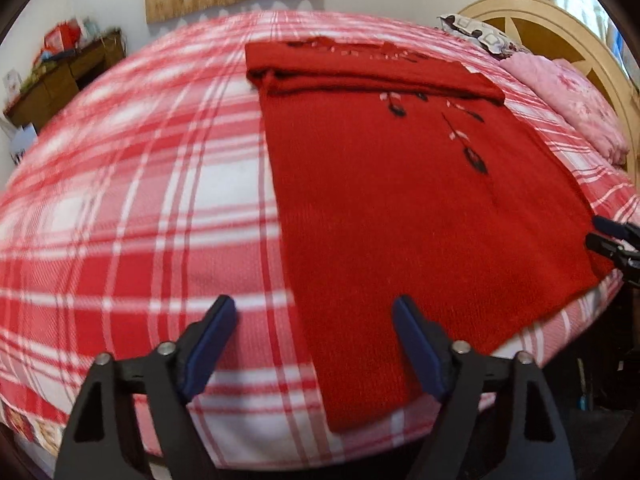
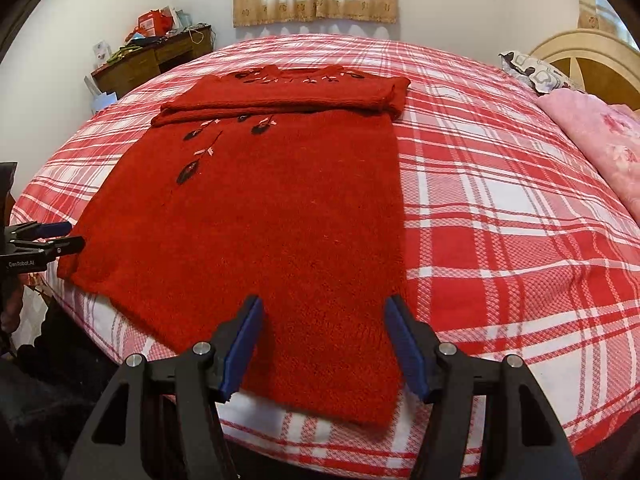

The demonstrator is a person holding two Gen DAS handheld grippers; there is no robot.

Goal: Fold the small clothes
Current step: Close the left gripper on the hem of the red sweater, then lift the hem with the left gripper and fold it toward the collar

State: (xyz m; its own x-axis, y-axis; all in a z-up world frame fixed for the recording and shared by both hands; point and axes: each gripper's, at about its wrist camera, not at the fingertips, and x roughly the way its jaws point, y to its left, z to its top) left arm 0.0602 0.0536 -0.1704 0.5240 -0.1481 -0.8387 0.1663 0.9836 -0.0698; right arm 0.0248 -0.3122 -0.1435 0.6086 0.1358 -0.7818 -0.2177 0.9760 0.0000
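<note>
A red knit sweater (image 1: 380, 200) (image 2: 256, 216) with black and pink flower embroidery lies flat on the plaid bed, its sleeves folded across the chest. My left gripper (image 1: 314, 308) hovers open over the hem's left corner, with the sweater's edge running between its blue pads. It also shows at the left border of the right wrist view, as the left gripper (image 2: 70, 236). My right gripper (image 2: 324, 308) is open over the hem's right corner, with red knit below the gap. In the left wrist view the right gripper (image 1: 600, 234) pokes in at the far right.
The red and white plaid bedspread (image 2: 500, 220) drops off at the near edge just under both grippers. A pink blanket (image 2: 600, 140), a patterned pillow (image 2: 536, 70) and a wooden headboard (image 1: 560, 36) are on the right. A cluttered wooden desk (image 2: 152, 56) stands at the back left.
</note>
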